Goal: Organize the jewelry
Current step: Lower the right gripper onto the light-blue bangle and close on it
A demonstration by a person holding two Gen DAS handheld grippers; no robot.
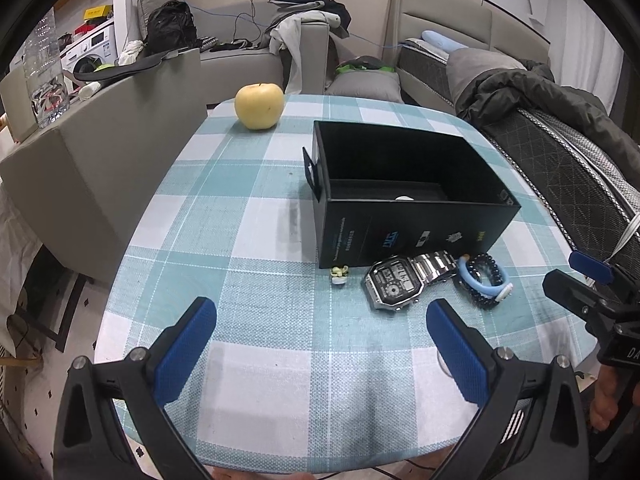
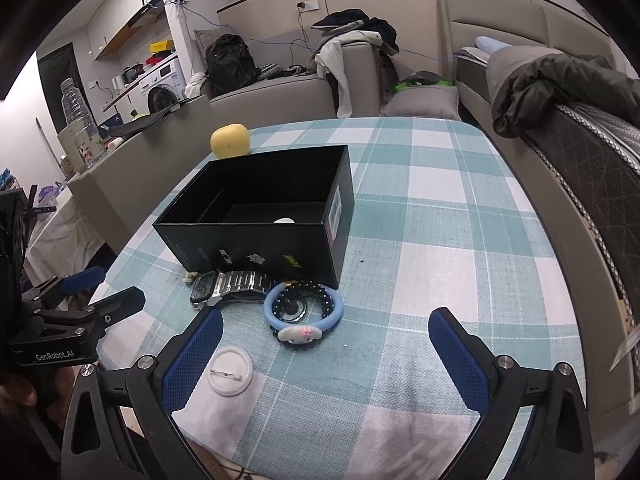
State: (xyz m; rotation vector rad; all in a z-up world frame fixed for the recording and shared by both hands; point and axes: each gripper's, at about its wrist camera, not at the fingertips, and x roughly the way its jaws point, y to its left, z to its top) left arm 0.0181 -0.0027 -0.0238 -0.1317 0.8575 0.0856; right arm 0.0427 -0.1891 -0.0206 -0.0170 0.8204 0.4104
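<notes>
A table point(image 1: 256, 216) under a teal-and-white checked cloth stands in a lived-in room with grey sofas, a bed and a washing machine. On it sits an open black box point(image 1: 404, 196), printed logos along its near side too small to read, something small and white inside. Just in front of the box lie a steel digital watch point(image 1: 396, 282), a blue bracelet point(image 2: 304, 312) over a dark bead bracelet point(image 2: 316, 294), a tiny green charm point(image 1: 339, 274) and a white round pin badge point(image 2: 231, 368). A yellow apple point(image 1: 259, 106) rests behind. The left gripper point(image 1: 320, 320) and the right gripper point(image 2: 326, 330) both hover spread wide, empty; the left one reads "GenRobot.AI".
</notes>
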